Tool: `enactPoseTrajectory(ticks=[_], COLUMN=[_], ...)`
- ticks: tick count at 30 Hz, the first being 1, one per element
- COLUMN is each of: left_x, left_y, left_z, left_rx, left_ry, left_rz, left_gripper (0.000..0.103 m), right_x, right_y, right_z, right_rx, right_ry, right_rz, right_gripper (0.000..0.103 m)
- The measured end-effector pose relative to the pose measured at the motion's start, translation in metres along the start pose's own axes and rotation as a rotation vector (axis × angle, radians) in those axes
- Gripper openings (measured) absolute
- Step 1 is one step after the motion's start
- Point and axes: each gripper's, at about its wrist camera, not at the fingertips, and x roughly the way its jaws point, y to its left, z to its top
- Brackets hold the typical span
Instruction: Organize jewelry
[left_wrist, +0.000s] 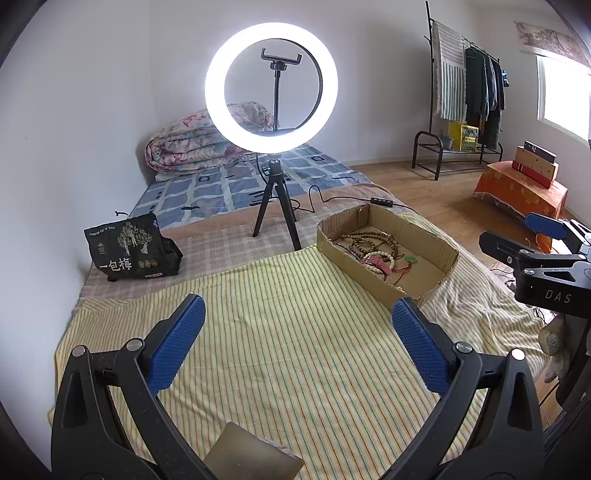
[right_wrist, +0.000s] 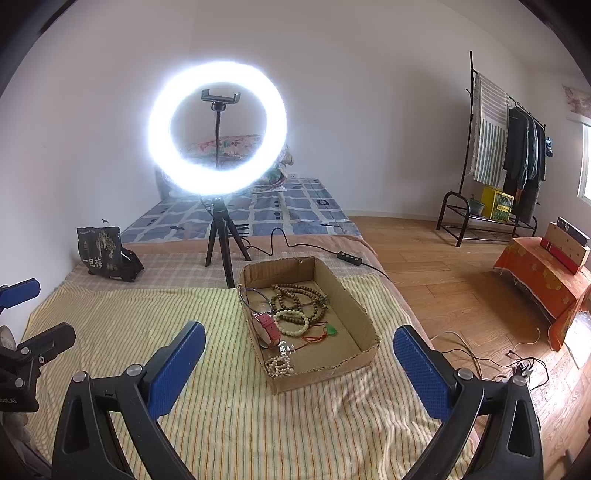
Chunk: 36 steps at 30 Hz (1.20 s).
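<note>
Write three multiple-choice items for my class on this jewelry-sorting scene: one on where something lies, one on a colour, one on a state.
1. Where does the jewelry lie?
A. In the cardboard box
B. Spread on the striped cloth
C. On the wooden floor

2. What colour are the gripper pads?
A. Red
B. Blue
C. Green

3. How does the right gripper stand?
A. Shut on a bracelet
B. Shut and holding nothing
C. Open and holding nothing

Answers:
1 A: the dark bead necklace, pale bead bracelet and pink watch all sit inside the cardboard box.
2 B: the pads are blue.
3 C: the right gripper has its fingers wide apart, as does the left gripper.
</note>
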Motion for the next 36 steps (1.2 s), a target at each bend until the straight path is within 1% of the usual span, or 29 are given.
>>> enactPoseTrajectory(ticks=[36], left_x=[-0.0001], left_y=[-0.0010], left_z=[-0.0022], left_rx=[-0.002], left_ry=[0.006], left_rz=[0.000], left_gripper=[0.103], right_x=[0.0043], right_y=[0.0039], right_z=[-0.0040], right_rx=[-0.012], right_ry=[0.019], right_rz=[0.006], right_gripper=[0.103])
